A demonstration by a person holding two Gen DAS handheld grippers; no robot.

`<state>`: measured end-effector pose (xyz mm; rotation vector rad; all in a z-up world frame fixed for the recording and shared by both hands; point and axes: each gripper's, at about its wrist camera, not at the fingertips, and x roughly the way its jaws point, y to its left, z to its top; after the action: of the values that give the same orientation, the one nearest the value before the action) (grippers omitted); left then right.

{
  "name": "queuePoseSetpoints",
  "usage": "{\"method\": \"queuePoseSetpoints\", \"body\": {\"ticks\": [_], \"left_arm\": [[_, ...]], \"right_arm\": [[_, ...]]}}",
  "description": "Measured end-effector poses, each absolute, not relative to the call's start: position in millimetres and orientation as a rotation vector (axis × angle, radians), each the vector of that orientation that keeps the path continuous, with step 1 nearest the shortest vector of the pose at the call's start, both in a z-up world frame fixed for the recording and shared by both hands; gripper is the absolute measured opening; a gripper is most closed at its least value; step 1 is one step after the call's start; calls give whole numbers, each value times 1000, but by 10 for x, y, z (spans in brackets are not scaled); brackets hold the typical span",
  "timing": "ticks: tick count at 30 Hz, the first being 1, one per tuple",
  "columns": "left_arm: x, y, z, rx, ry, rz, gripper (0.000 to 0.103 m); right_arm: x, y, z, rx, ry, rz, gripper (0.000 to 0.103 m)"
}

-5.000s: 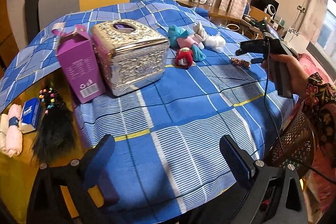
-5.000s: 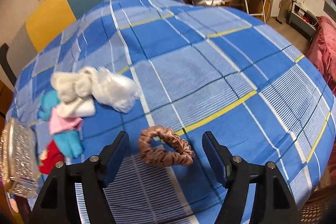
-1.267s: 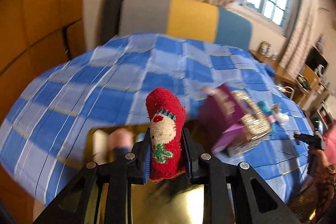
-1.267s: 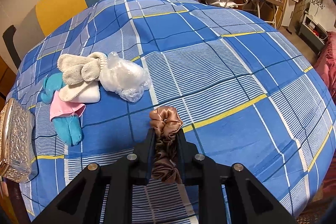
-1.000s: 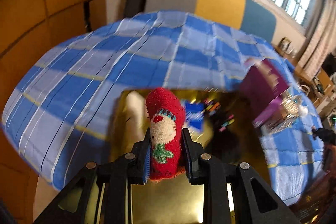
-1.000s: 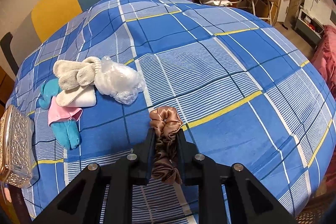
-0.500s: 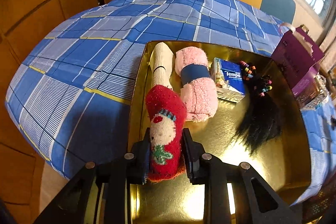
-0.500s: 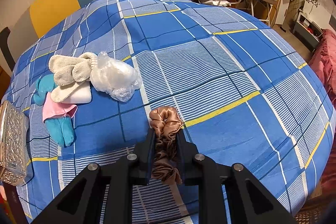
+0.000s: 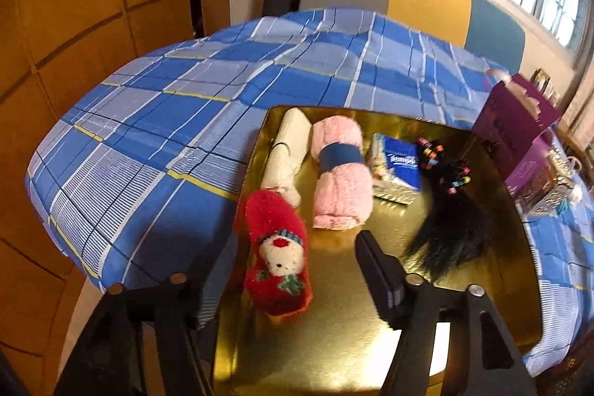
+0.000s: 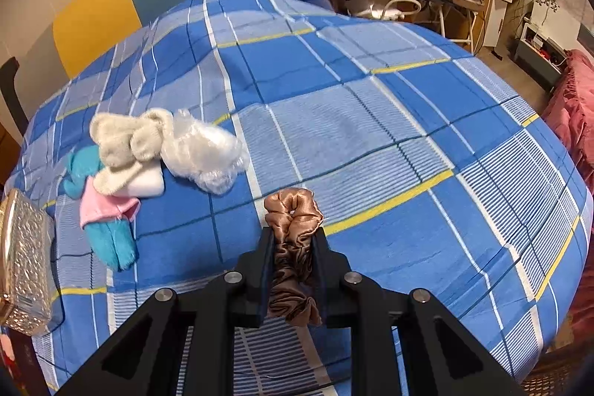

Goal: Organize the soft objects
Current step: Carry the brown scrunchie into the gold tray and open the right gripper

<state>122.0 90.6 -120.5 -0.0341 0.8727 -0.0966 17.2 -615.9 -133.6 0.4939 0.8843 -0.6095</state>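
Since half a second ago our left gripper point(image 9: 286, 270) has released the red sock point(image 9: 276, 253) onto the gold tray point(image 9: 334, 351), lower centre; jaws spread. Our right gripper point(image 10: 293, 260) stays clenched on the brown scrunchie point(image 10: 293, 236), likely next.

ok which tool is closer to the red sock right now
Left. The left tool is open right over the gold tray, with the red sock lying between its fingers. The right tool is over the blue cloth, shut on the brown scrunchie; no red sock shows there.
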Motion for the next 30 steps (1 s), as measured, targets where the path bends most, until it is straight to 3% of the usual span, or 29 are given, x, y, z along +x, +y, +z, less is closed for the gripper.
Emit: {"method": "queuePoseSetpoints", "body": {"ticks": [8, 15, 22, 30], "left_arm": [[1113, 770, -1215, -31, 862, -142, 74], [1072, 616, -1244, -39, 857, -203, 77], [1063, 623, -1222, -65, 837, -219, 79], [1046, 738, -1177, -100, 806, -206, 84]], "right_arm": [[44, -6098, -966, 539, 775, -558, 18], [12, -5727, -281, 479, 682, -456, 18], [189, -4776, 254, 363, 647, -248, 18], [453, -3458, 438, 286, 645, 39, 18]]}}
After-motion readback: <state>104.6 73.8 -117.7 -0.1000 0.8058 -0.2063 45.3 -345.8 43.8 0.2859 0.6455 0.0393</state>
